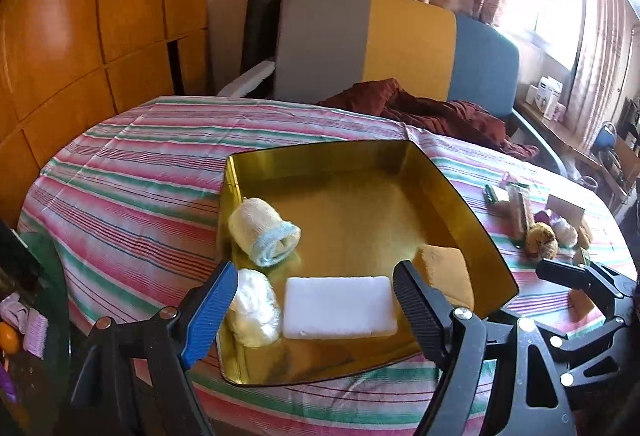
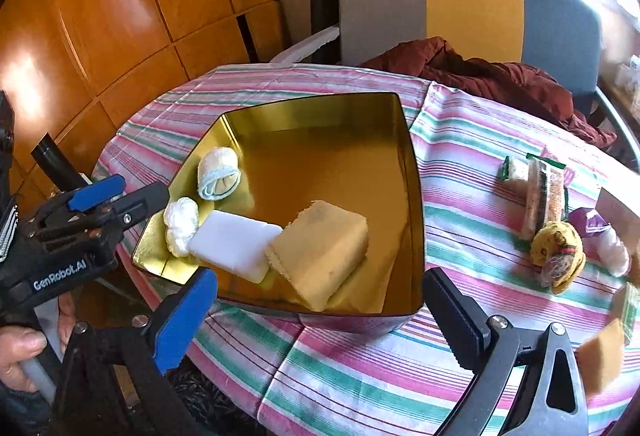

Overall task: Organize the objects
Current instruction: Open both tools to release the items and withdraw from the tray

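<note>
Inside a gold tin tray (image 2: pixel 412 171) on a round table under a striped cloth (image 2: pixel 460 236), four things lie gathered along the near side: a rolled cream towel (image 2: pixel 219 173), a white wad (image 2: pixel 182 226), a flat white block (image 2: pixel 234 246) and a yellow sponge (image 2: pixel 320 256). The right gripper (image 2: pixel 320 320) hangs just short of the tray's near wall, jaws spread wide and empty, the sponge directly beyond them and clear of both fingers. The left gripper (image 1: pixel 314 310) hovers over the tray's near left corner, jaws likewise apart with nothing between them; the white block lies below the gap, the wad beside the blue finger (image 1: pixel 210 310). A hand (image 2: pixel 24 356) grips its handle at the frame's edge. To the right, a loose cluster (image 2: pixel 556 220) waits on the cloth: packaged scouring pads, a rolled yellow sock and a white bundle, partly overlapping and hard to count. Another sponge (image 2: pixel 602 358) is cut off behind the right gripper's arm.
</note>
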A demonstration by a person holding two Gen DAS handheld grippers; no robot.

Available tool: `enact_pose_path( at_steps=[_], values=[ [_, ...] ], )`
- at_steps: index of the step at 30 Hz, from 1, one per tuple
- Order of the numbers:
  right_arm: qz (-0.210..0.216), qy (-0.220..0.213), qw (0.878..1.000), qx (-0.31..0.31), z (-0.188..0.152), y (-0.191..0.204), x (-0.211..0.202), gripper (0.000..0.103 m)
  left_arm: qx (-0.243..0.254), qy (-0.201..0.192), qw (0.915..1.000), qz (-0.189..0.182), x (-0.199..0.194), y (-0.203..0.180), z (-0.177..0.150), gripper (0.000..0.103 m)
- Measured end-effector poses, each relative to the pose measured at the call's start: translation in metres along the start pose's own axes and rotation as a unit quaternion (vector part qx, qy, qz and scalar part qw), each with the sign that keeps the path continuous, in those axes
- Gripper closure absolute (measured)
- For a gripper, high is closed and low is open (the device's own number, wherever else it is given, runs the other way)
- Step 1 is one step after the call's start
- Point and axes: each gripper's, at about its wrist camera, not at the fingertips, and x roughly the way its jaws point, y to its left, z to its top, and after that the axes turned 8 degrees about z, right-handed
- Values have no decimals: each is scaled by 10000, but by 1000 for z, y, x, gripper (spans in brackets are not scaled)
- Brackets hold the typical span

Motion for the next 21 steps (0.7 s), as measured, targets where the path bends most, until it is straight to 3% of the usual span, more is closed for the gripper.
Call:
enact_pose_path(
  at_steps=[12,21],
  values=[
    [-224,-153,9987,423,-5,-34,-14,0,169,2,9994,-286,-5,-16,4,22],
    [-669,-173,9894,1277,-23,-106,-37,0,430,-1,9966,-700,-6,-38,16,21]
  ],
)
